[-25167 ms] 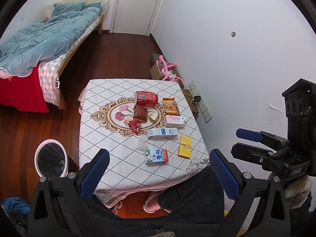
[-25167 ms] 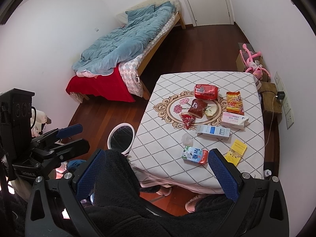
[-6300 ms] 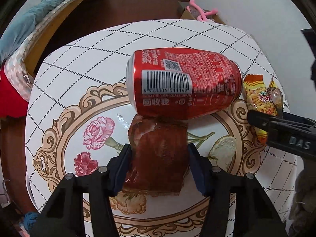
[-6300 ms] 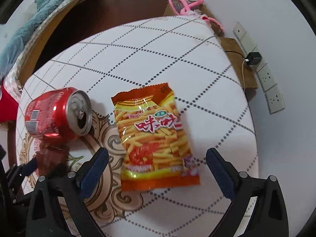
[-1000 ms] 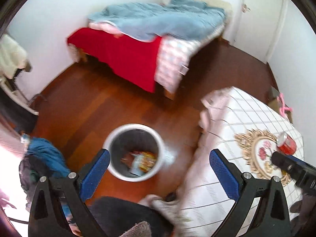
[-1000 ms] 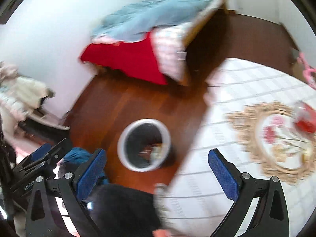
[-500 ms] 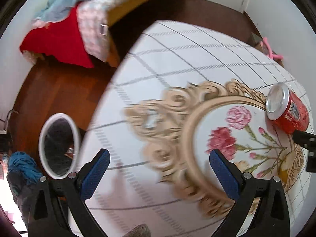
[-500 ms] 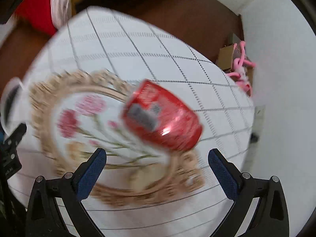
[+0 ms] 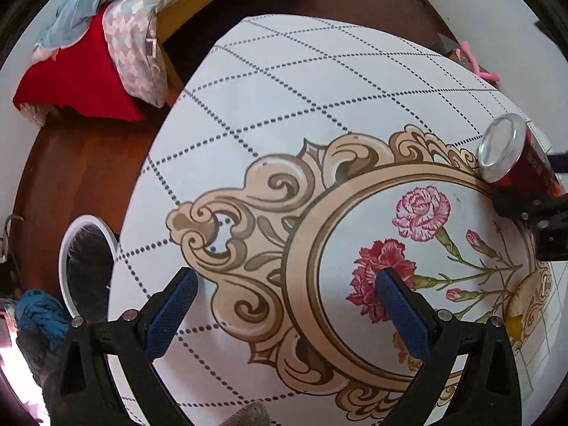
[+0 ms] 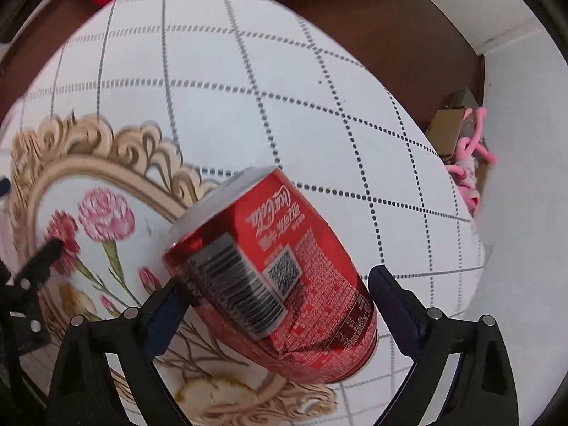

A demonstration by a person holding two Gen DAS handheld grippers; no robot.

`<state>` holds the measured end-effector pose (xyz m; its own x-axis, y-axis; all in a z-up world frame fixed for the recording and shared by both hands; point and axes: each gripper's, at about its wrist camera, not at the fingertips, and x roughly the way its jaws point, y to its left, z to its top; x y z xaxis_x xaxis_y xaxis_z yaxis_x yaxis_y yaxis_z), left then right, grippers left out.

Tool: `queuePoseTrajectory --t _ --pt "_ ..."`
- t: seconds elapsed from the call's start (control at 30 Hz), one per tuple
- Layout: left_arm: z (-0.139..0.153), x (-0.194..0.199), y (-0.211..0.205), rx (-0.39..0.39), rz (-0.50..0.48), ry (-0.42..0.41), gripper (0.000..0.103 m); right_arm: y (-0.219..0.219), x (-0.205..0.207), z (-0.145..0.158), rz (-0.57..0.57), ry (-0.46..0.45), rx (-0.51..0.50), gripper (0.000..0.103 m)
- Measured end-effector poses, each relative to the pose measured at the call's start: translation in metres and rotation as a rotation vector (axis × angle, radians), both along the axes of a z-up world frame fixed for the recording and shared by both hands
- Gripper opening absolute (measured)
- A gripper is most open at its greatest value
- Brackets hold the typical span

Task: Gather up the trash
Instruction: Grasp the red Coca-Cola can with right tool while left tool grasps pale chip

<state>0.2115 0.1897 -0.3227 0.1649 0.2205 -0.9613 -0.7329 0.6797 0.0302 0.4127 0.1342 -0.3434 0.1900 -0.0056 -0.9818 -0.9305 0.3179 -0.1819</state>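
A dented red cola can (image 10: 273, 277) lies on its side on the white patterned tablecloth (image 10: 284, 88). My right gripper (image 10: 275, 303) is open, its blue fingers on either side of the can. The can also shows at the right edge of the left wrist view (image 9: 514, 158), with the right gripper's black finger beside it. My left gripper (image 9: 287, 309) is open and empty above the cloth's floral medallion (image 9: 408, 248). A pale food scrap (image 10: 209, 396) lies near the can.
A white-rimmed trash bin (image 9: 87, 266) stands on the wooden floor left of the table. A bed with red and blue bedding (image 9: 88, 53) is beyond it. A cardboard box with a pink toy (image 10: 465, 142) sits by the wall.
Both grippers have swung from the bin back over the table. The right gripper has closed in on the can, which now lies between its fingers. The left has dropped lower over the medallion.
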Motion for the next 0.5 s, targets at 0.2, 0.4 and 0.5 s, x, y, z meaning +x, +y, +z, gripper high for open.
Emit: queuePoseTrajectory --t 0.2,0.4,0.5 --pt "0.016 0.024 -0.025 0.089 -0.11 -0.011 0.103 -0.058 0.035 0.015 -0.293 0.109 0.1 0.093" --pt "0.033 0.051 -0.078 0.014 -0.287 -0.098 0.103 -0.171 0.053 0.024 -0.567 0.152 0.15 0.092" --pt "0.025 0.066 -0.098 -0.127 -0.328 -0.121 0.102 -0.209 0.045 0.018 -0.614 0.159 0.145 0.092"
